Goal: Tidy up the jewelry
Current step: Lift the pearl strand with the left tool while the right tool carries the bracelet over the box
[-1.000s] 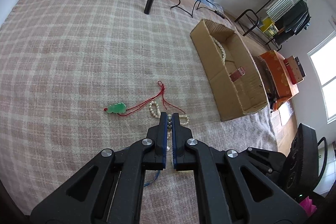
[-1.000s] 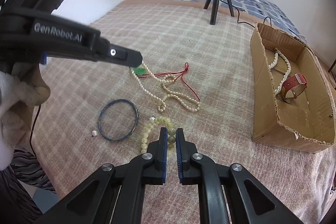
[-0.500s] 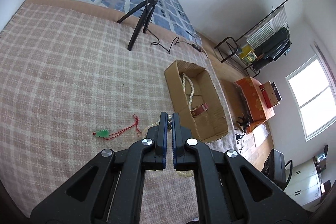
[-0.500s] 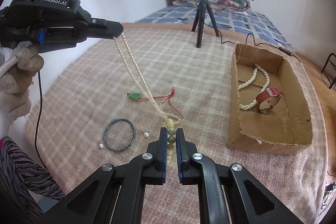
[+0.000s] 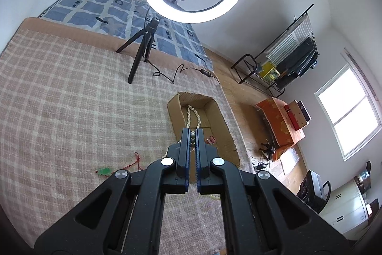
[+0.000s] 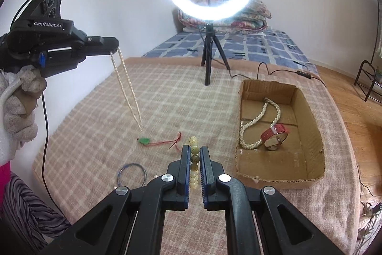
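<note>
My left gripper (image 5: 193, 133) is shut on a long pearl necklace (image 6: 127, 92), which hangs from its tip (image 6: 114, 46) down to just above the checked blanket. My right gripper (image 6: 193, 151) is shut on a yellow-green bead bracelet (image 6: 193, 145), lifted off the bed. A cardboard box (image 6: 310, 111) to the right holds a twisted pearl rope (image 6: 260, 116) and a red-strapped watch (image 6: 274, 135). On the blanket lie a green pendant on red cord (image 6: 144, 140) and a blue bangle (image 6: 131, 175).
A ring light on a black tripod (image 6: 209, 49) stands on the bed behind the box, its cable (image 6: 281, 71) trailing right. A gloved hand (image 6: 19, 106) holds the left gripper. The bed's right edge drops to a wooden floor (image 6: 353, 92). A small loose pearl (image 6: 156, 176) lies by the bangle.
Both grippers have risen. The pearl necklace has come up off the blanket and now hangs from the left gripper; the bead bracelet has lifted with the right gripper.
</note>
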A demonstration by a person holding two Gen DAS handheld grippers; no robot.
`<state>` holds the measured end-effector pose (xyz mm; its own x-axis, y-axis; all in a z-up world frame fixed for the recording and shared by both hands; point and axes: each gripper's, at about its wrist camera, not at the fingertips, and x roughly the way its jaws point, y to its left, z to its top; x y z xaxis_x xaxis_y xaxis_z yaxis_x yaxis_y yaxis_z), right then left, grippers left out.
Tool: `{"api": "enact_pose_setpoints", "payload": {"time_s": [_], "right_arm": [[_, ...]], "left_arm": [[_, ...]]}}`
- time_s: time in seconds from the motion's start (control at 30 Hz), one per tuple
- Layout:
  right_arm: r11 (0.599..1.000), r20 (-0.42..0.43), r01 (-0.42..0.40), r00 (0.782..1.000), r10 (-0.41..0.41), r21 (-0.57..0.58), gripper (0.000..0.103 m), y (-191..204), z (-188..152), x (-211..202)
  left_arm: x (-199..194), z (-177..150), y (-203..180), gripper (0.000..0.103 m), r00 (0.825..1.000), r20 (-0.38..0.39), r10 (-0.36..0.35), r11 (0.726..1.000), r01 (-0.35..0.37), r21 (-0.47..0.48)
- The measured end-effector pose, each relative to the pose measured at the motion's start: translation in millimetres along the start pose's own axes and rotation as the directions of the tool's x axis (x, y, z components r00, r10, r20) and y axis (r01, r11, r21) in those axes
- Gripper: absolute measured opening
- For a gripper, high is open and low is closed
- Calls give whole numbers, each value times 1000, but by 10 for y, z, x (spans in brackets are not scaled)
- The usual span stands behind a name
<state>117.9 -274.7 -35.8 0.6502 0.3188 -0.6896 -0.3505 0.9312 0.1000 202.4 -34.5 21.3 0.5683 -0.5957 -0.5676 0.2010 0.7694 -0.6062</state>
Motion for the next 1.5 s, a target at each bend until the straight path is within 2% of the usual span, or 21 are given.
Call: {"api": "enact_pose_setpoints", "payload": {"time_s": [0.33,0.57,1.03,1.5], "right_arm": [[997,49,51,997,-54,63,5,-385,135,-164],[992,55,90,994,-95,91,5,-629,189,-183],[981,4,121,992,-123,150,5,-977,138,-13],[977,-36,110,994,-105,184,5,-1096,77,183]], "left_arm": [[158,228,-366,1,1000,22,-20,997,18,69],[410,409,-535,1,1000,7,-13,995,12,97],[1076,710,-927,1,999,-32,-34,990,38,134],[1696,814,-1161,1,996,-83,-26,985,40,168]]}}
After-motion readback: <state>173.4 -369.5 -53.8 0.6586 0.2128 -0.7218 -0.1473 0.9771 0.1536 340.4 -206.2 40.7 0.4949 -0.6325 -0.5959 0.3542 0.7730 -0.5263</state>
